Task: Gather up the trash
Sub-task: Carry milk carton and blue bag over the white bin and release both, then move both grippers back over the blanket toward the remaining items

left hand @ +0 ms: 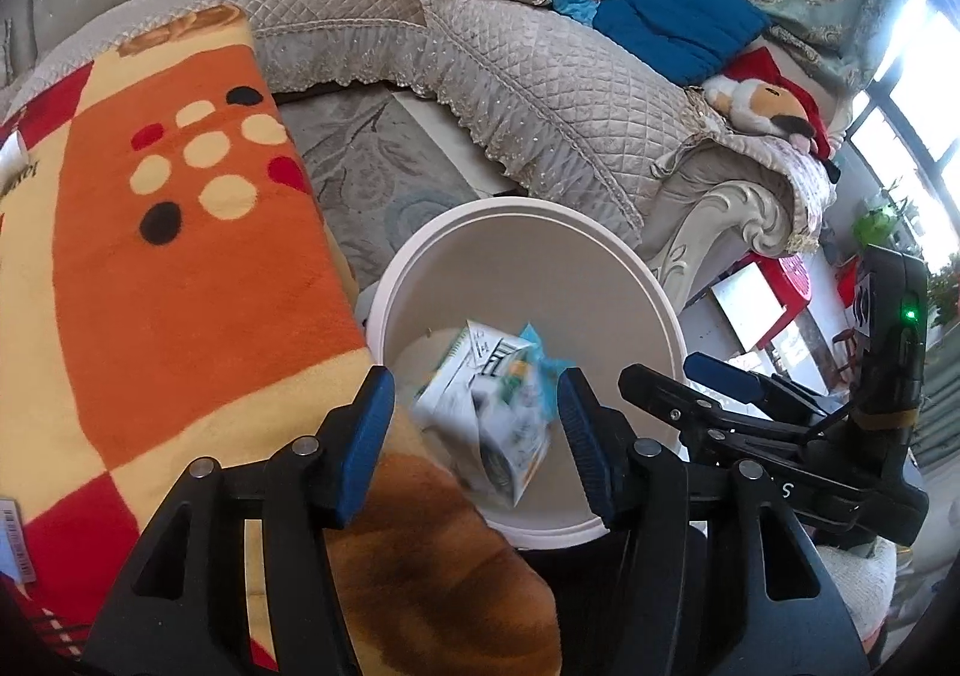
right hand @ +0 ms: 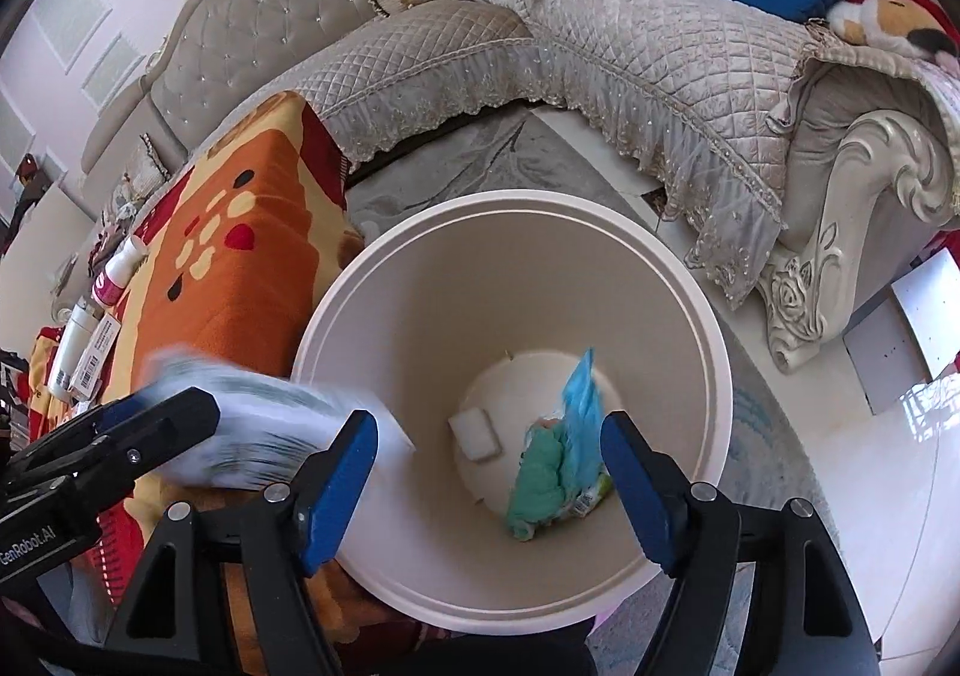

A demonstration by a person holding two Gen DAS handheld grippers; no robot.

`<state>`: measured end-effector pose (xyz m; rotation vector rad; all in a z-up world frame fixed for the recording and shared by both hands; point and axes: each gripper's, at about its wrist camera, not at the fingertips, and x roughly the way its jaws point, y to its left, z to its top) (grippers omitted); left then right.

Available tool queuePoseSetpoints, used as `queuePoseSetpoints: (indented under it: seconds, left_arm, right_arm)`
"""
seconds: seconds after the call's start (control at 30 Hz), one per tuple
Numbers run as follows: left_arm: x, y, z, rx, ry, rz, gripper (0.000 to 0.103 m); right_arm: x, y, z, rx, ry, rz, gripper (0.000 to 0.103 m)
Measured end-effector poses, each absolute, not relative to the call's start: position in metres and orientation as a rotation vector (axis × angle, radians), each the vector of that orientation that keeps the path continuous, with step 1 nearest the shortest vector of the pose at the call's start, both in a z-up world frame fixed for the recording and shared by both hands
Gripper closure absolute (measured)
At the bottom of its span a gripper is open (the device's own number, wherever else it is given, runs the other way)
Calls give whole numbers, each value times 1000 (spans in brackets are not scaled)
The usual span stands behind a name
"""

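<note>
A round white bin (left hand: 522, 208) (right hand: 510, 197) stands on the floor below both grippers. In the left wrist view my left gripper (left hand: 477, 436) is open above the bin. A white printed carton (left hand: 486, 424) is blurred between its blue pads, with a gap on the left side. In the right wrist view my right gripper (right hand: 486, 472) is open over the bin's mouth with nothing in it. Under it, a blue and green wrapper (right hand: 564, 466) and a small white block (right hand: 474, 433) sit at the bin's bottom. The carton (right hand: 270, 424) shows blurred beside the left gripper (right hand: 168, 406).
An orange, red and cream blanket (left hand: 180, 256) covers the surface left of the bin, with bottles (right hand: 120, 268) and labelled packs on it. A quilted grey sofa (left hand: 540, 75) with cushions and a plush toy (left hand: 762, 105) curves behind. A grey rug (left hand: 372, 172) lies between them.
</note>
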<state>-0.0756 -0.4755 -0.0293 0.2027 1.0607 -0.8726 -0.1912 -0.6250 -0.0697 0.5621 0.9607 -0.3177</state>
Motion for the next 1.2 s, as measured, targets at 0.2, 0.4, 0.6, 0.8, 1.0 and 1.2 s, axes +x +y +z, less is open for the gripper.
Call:
queuePoseSetpoints:
  seconds: [0.2, 0.4, 0.6, 0.8, 1.0, 1.2]
  left_arm:
    - [-75, -468, -28, 205, 1058, -852, 48]
    - [-73, -456, -25, 200, 1042, -830, 48]
    - [-70, -441, -21, 191, 1018, -799, 48]
    - [-66, -424, -18, 178, 1014, -775, 48]
    - [-63, -404, -12, 162, 999, -746, 48]
    - [-57, -377, -8, 144, 990, -703, 48]
  right_arm:
    - [-189, -620, -69, 559, 971, -308, 28]
    - [-183, -609, -62, 539, 966, -290, 28]
    - [-175, -594, -55, 514, 966, -268, 28]
    - [-169, -579, -46, 491, 956, -251, 28]
    - [-161, -562, -36, 466, 945, -224, 28]
    - [-146, -541, -29, 441, 945, -183, 28]
